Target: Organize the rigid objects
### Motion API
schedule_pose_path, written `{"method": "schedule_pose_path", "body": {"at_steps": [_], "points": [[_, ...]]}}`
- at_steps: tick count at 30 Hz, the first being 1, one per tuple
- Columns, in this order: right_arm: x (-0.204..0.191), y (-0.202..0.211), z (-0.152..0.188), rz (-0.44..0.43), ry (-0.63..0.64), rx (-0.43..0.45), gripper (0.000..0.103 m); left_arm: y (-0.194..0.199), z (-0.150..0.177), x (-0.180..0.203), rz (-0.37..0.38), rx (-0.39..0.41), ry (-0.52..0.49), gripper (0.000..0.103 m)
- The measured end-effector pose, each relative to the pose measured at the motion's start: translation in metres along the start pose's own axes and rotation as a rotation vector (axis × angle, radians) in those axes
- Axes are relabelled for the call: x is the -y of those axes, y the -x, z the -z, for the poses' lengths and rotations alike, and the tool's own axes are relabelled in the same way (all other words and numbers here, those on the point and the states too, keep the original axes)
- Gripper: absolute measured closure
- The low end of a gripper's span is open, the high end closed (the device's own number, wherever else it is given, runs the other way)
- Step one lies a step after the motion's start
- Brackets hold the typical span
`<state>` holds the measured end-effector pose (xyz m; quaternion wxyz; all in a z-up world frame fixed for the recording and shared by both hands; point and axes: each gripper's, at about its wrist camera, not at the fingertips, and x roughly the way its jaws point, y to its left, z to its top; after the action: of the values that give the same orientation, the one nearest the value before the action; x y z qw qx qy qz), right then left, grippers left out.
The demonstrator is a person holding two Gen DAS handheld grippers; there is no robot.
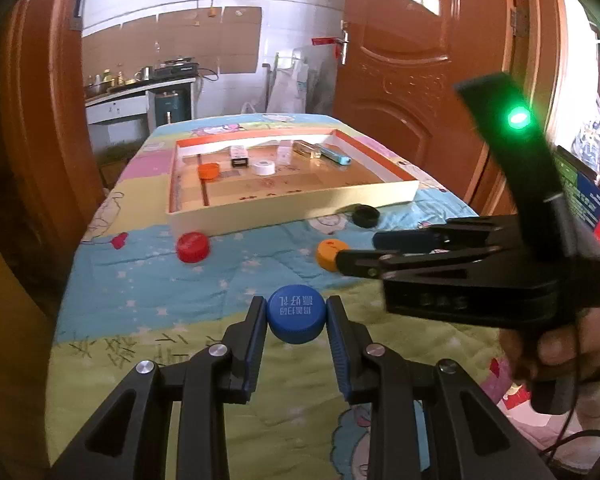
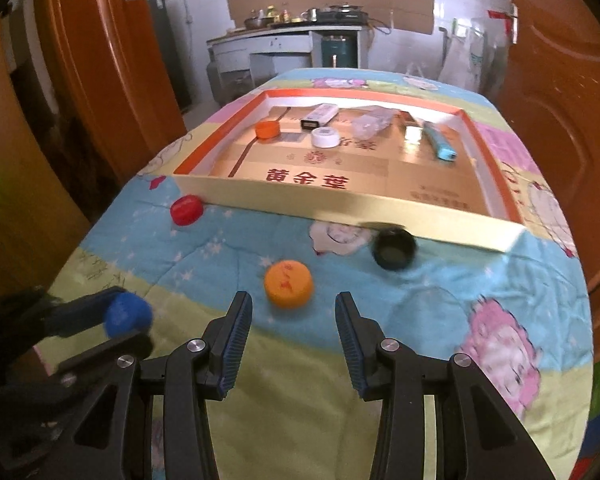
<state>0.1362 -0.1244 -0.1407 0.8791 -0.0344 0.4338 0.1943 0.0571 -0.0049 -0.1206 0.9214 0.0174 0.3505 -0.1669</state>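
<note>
Presently the left gripper point(image 1: 296, 320) has its jaws pinching a round blue plastic bottle cap point(image 1: 296, 319) across its ribbed rim, held just above the quilted cartoon-print cover point(image 1: 148, 280) on the bench. The right gripper point(image 2: 294, 316) has its jaws spread and empty, poised just short of a smooth orange plastic cap point(image 2: 288, 283).

Judgement: the blue cap belongs in the shallow cardboard tray point(image 1: 292, 206) with cream walls and an orange inner lip. It should be carried level over the near wall and released low, since a hard round cap could roll.

Still loose on the soft fabric are a ribbed red cap point(image 1: 193, 247) beside the tray wall and a glossy black cap point(image 2: 394, 249), open side up.
</note>
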Motion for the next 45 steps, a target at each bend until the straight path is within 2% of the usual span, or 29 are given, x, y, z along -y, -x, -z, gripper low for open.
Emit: {"method": "schedule_pose_path", "body": {"at_steps": [8, 9, 10, 11, 28, 45], "points": [[-0.013, -0.031, -0.010, 0.047, 0.080, -0.015, 0.059, -0.004, -0.002, -0.017, -0.008, -0.010, 0.046, 0.072], [-0.014, -0.032, -0.011, 0.052, 0.088, -0.015, 0.061, -0.004, -0.003, -0.018, -0.009, -0.010, 0.049, 0.072], [-0.015, -0.033, -0.012, 0.059, 0.095, -0.017, 0.072, -0.006, -0.003, -0.020, -0.010, -0.015, 0.052, 0.072], [-0.015, -0.034, -0.012, 0.068, 0.101, -0.019, 0.073, -0.007, -0.004, -0.020, -0.010, -0.018, 0.054, 0.072], [-0.007, 0.006, -0.011, 0.026, 0.035, 0.048, 0.073, -0.018, -0.021, -0.017, -0.003, -0.025, 0.060, 0.073], [0.012, 0.032, -0.017, 0.029, 0.001, 0.097, 0.073, -0.023, -0.045, -0.005, -0.015, -0.018, 0.036, 0.073]]}}
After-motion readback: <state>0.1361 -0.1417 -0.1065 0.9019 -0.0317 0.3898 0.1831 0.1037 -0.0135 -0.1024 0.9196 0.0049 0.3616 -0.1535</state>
